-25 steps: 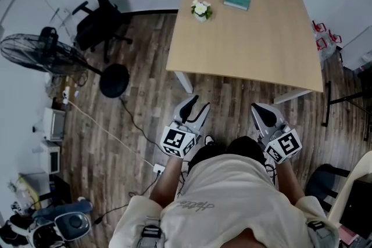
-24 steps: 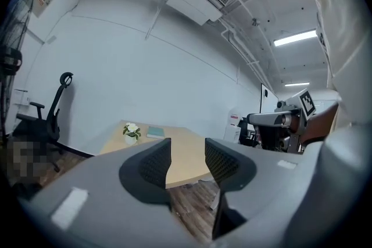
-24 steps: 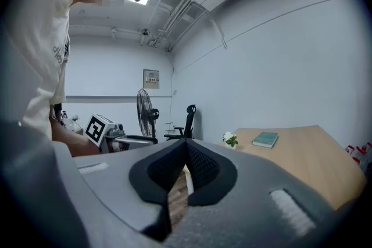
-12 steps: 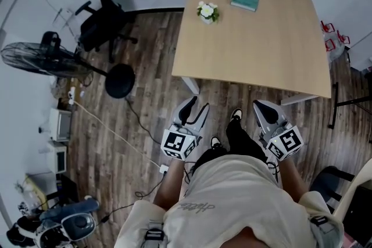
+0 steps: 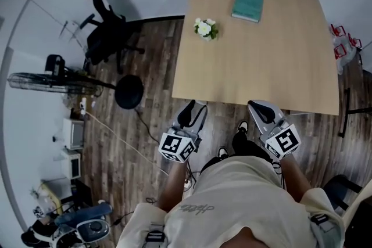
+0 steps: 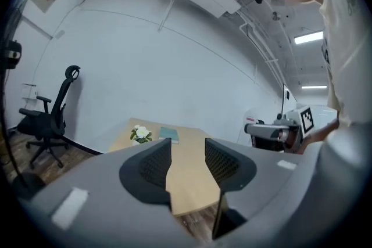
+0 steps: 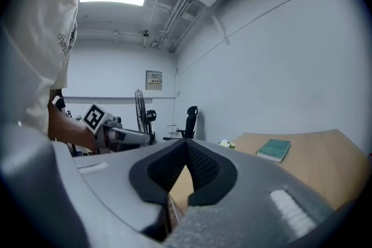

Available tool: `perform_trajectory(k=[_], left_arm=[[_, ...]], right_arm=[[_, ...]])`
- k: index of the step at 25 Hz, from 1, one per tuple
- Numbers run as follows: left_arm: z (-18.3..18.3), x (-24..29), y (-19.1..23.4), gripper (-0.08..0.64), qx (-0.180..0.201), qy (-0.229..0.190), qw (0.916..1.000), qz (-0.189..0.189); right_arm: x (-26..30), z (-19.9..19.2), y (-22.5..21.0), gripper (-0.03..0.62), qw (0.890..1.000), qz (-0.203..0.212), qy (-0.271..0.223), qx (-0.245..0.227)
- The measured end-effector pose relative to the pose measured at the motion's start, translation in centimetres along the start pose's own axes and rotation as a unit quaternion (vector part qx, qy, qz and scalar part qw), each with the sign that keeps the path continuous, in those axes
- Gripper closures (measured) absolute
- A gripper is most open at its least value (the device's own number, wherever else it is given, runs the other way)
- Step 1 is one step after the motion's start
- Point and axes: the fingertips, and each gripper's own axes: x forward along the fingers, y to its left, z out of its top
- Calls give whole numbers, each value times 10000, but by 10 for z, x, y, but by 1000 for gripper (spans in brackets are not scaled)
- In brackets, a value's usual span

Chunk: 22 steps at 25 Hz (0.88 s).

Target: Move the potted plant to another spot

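— What is closest to the camera?

— The person in a pale shirt (image 5: 232,200), standing on the wood floor (image 5: 145,148). Each hand holds a tool out in front.

— How does the left gripper (image 5: 193,108) look?

— Its two dark jaws stand a middling way apart. Nothing is between them; only the table top shows through the gap.

— And the right gripper (image 5: 260,107)?

— Its jaws lean together and meet at the tips. It holds nothing.

— Where are the two tools?

— Side by side over the floor, just at the near edge of the table (image 5: 256,67). Both point at the table, about level.

— Where is the potted plant (image 5: 204,28)?

— It stands upright on the table, far back and close to the left edge. It has white flowers and green leaves. It is well apart from both tools, and nothing touches it.

— What else is on the table?

— A green book (image 5: 247,4) lies flat, to the right of the plant and a bit farther back.

— What is beyond, on the left?

— A fan (image 5: 58,83) on a round black base, and a black office chair (image 5: 107,38) by the wall.
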Motion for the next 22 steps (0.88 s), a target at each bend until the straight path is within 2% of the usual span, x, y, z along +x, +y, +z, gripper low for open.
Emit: perform_trajectory(k=[4,9,14,22], left_arm=[[25,44,7,364,116,-75,9999,74],[45,84,5,364,235,-8,9997,13],[54,101,16,364,120,-12,9995,279],[45,117,33,370,70,222,9995,235]], right_arm=[[11,-9,-43,591,9997,17,104,-242],[23,-2,-84,591,9999,119,-38,67],[30,-8,-101,591,9983,263,-87,509],[34,-22,-131,591,9951,-32,-37,985]])
